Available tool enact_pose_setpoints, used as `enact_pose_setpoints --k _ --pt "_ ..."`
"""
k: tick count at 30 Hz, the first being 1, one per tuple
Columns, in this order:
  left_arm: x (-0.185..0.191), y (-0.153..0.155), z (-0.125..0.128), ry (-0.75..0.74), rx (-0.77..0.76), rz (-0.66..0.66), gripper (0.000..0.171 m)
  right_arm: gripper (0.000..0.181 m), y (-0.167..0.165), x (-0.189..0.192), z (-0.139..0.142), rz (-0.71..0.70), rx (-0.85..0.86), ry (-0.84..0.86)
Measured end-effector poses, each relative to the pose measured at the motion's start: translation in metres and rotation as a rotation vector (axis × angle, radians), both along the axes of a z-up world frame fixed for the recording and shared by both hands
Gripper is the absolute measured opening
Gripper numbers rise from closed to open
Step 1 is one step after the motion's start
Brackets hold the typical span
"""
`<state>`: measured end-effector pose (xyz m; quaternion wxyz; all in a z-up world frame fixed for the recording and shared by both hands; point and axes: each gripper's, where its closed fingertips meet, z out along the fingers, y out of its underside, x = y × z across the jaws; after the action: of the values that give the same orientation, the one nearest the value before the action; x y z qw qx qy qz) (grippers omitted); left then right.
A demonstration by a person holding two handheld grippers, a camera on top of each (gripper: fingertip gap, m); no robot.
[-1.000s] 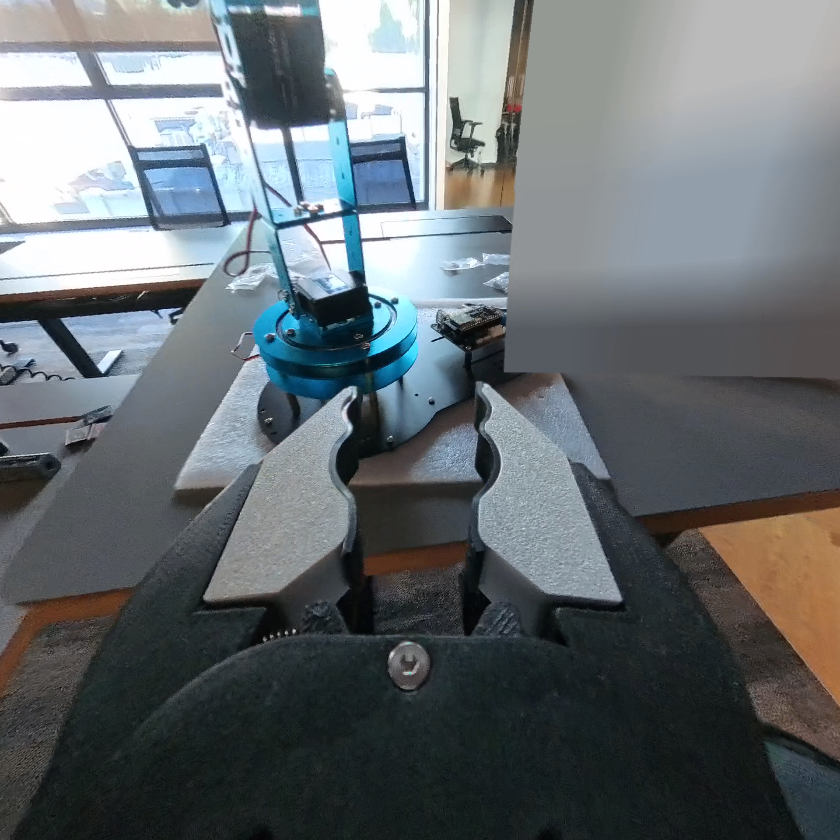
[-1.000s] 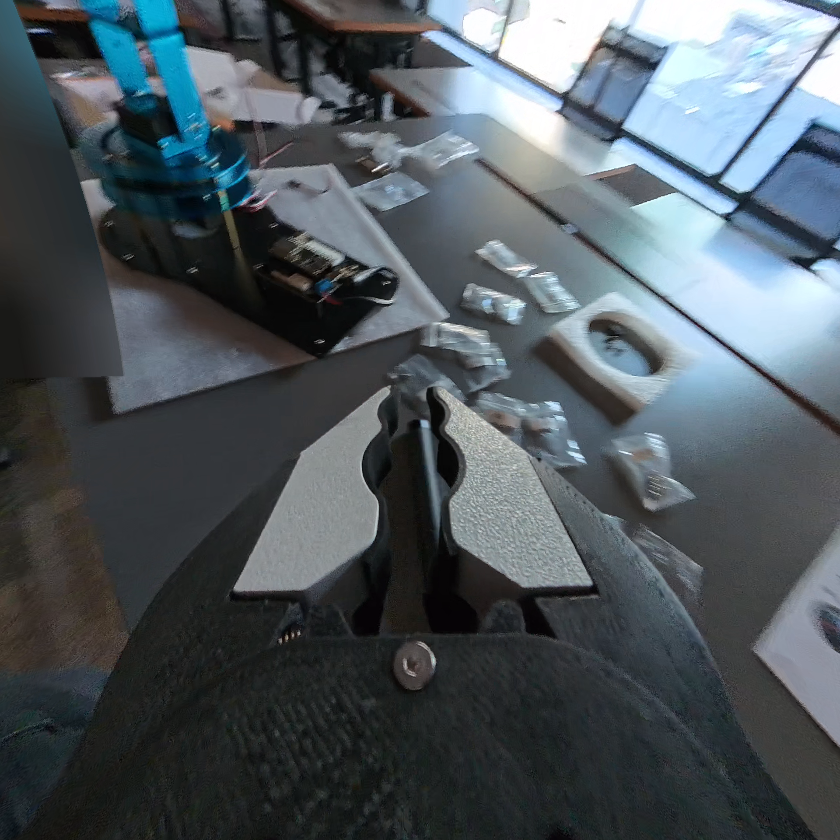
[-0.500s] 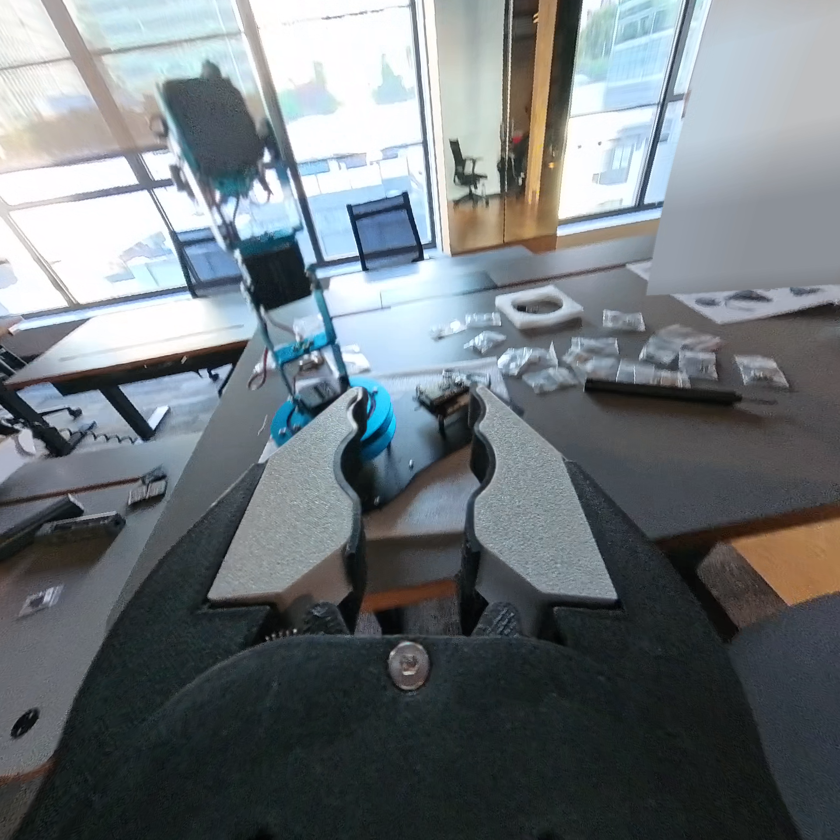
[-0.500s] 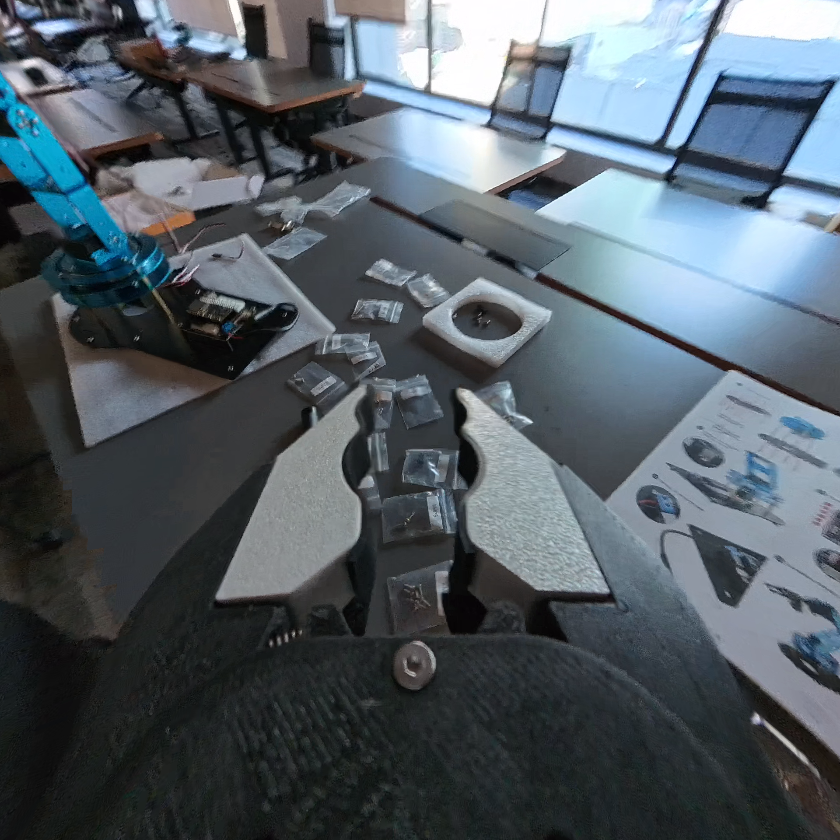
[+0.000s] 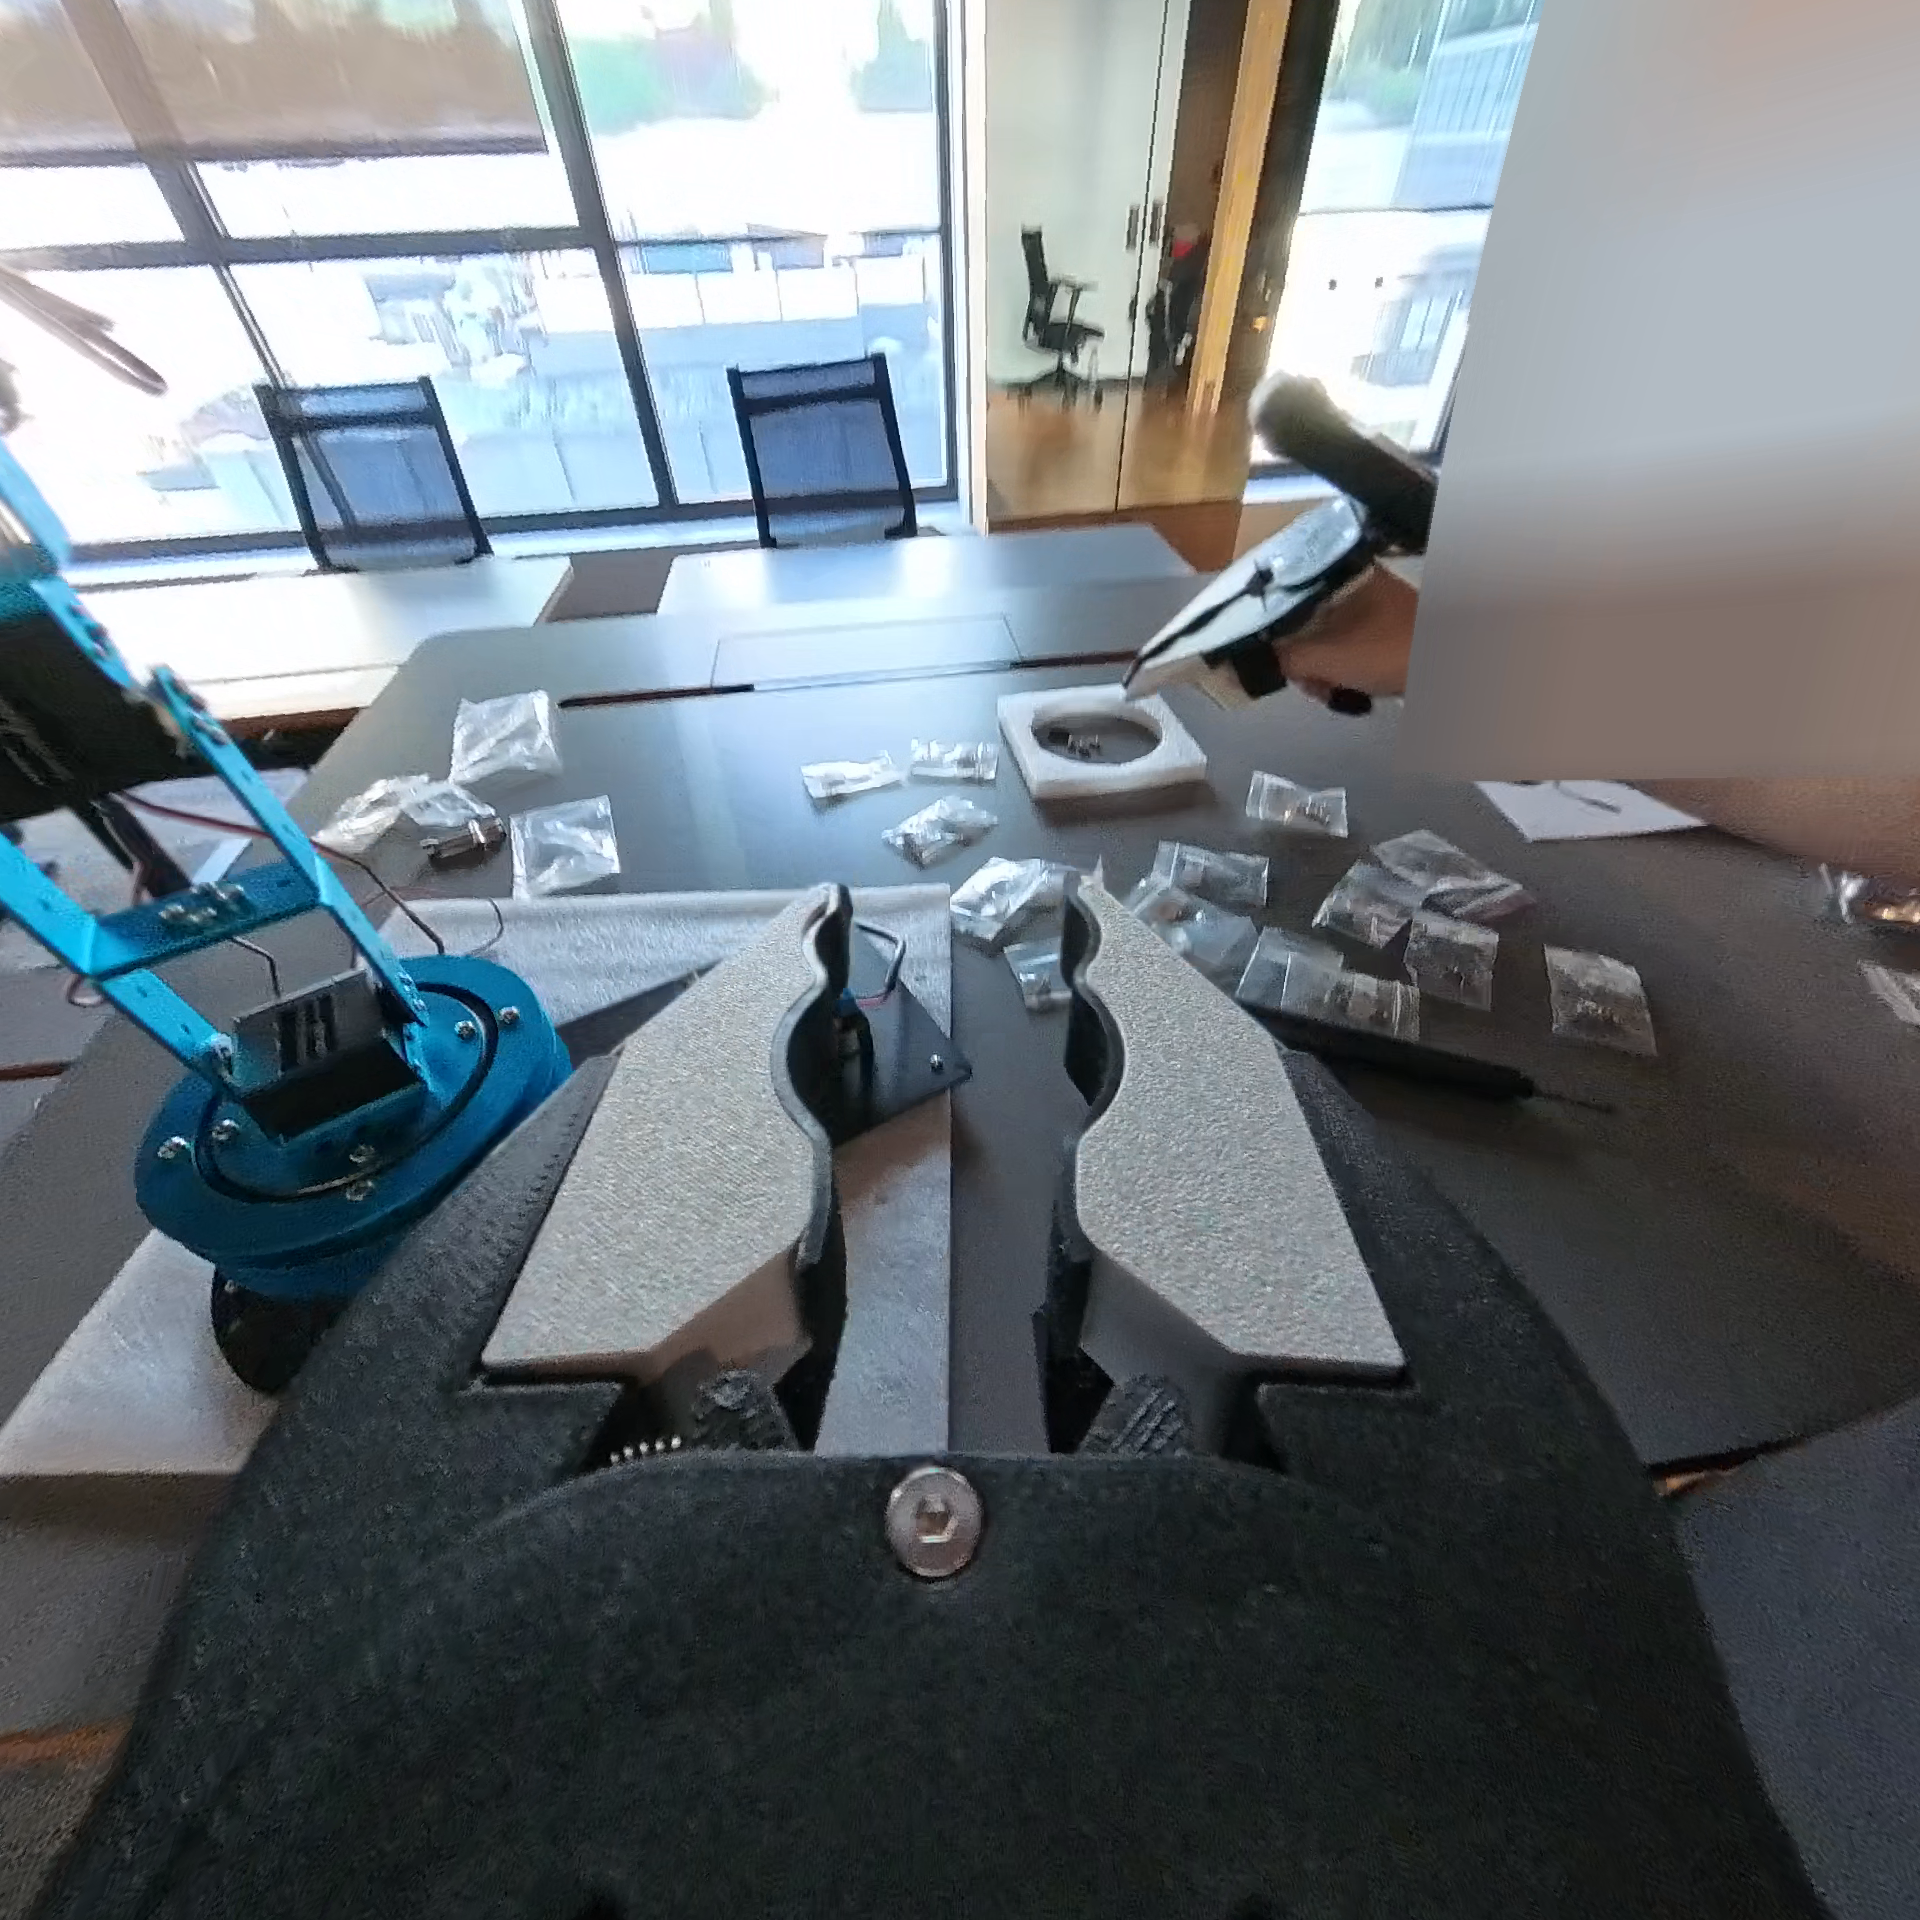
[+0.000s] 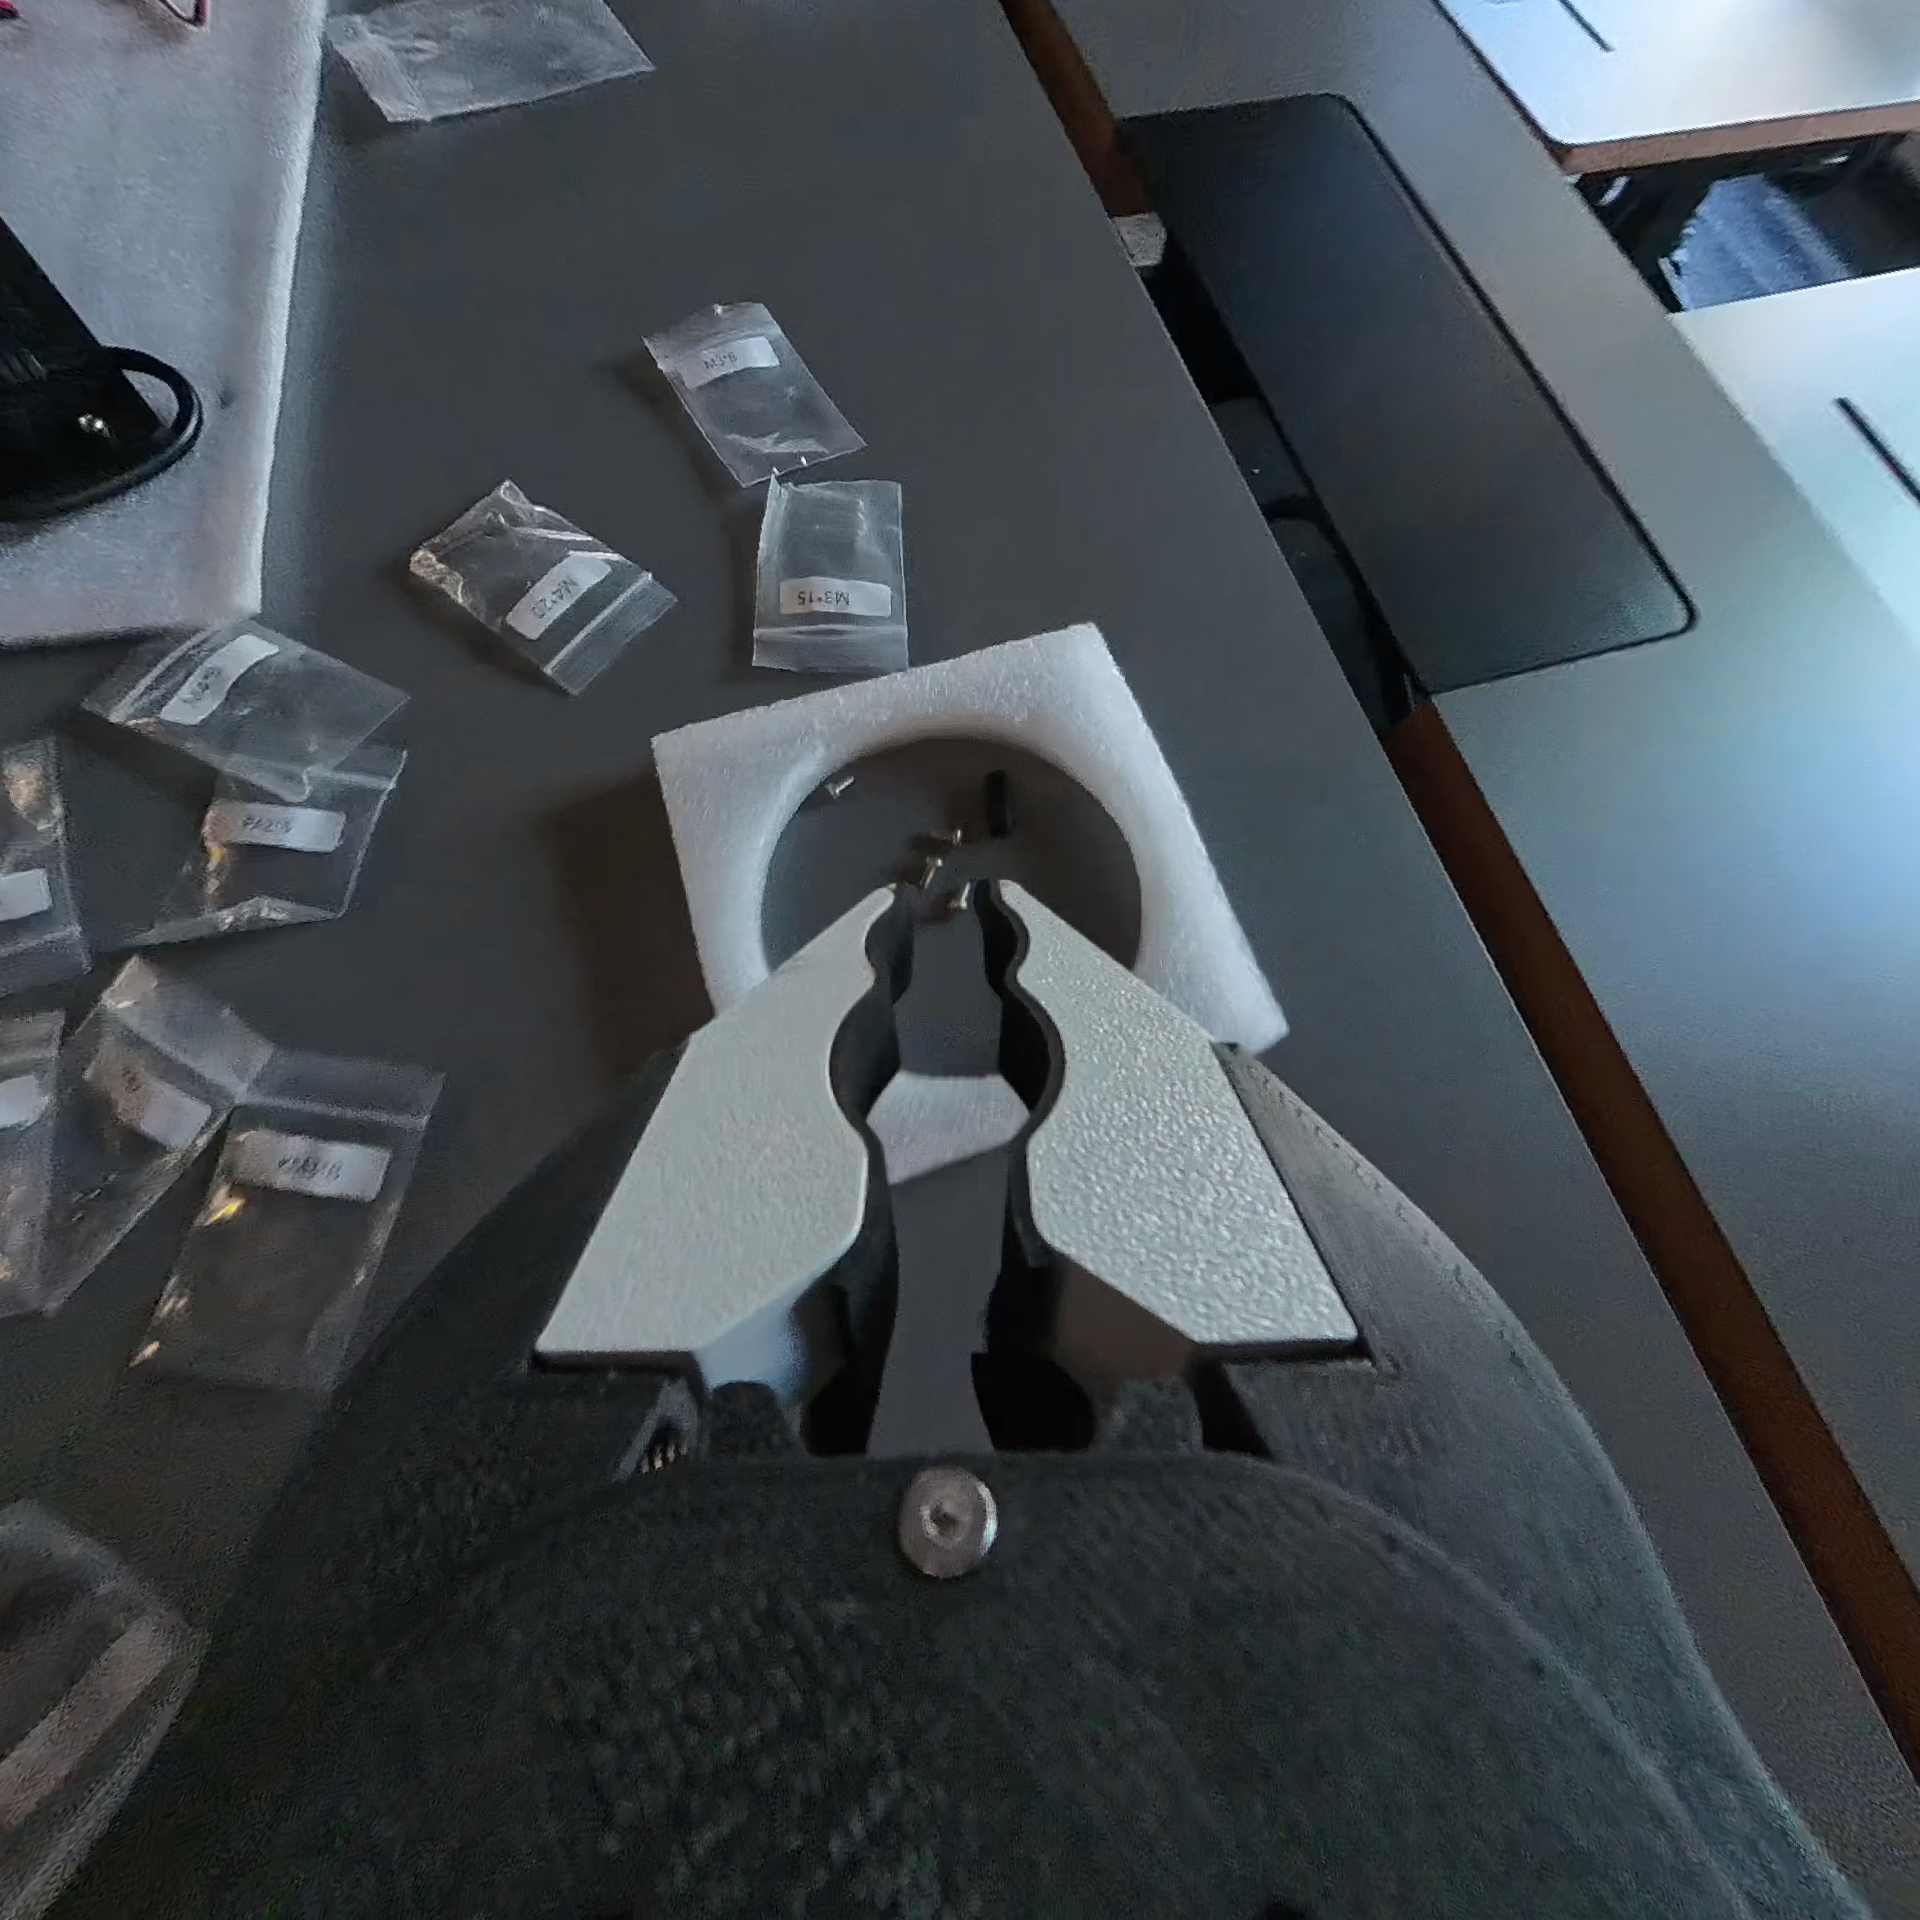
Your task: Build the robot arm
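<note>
My right gripper is open by a narrow gap and empty. Its tips hang just over several tiny screws lying inside a square white foam ring on the dark table. In the left wrist view it shows far off, held by a hand above the same foam ring. My left gripper is open and empty, hovering above the edge of a white foam mat. A blue metal robot arm kit on a black baseplate stands on that mat, to the gripper's left.
Several small clear bags of hardware lie scattered on the table. A black screwdriver lies to the right of my left gripper. The table's brown edge runs close to the foam ring. Chairs and more tables stand behind. Some 45 cm of space lies between my two pairs of fingers. From my left tips it is roughly 20 cm to the blue metal robot arm kit; from my right, 45 cm.
My right gripper let go of the black screwdriver, opened, and moved down over the foam ring, its jaws now narrower. My left gripper drew back and swung right, staying open.
</note>
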<state>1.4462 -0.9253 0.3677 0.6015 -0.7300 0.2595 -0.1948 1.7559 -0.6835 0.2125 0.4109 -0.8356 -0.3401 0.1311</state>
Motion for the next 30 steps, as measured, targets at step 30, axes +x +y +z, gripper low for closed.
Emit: enact_pose_setpoints --k 30 --pt "-0.014 -0.008 -0.025 0.059 -0.089 0.053 0.04 0.002 0.015 -0.01 -0.04 -0.022 -0.193 -0.054"
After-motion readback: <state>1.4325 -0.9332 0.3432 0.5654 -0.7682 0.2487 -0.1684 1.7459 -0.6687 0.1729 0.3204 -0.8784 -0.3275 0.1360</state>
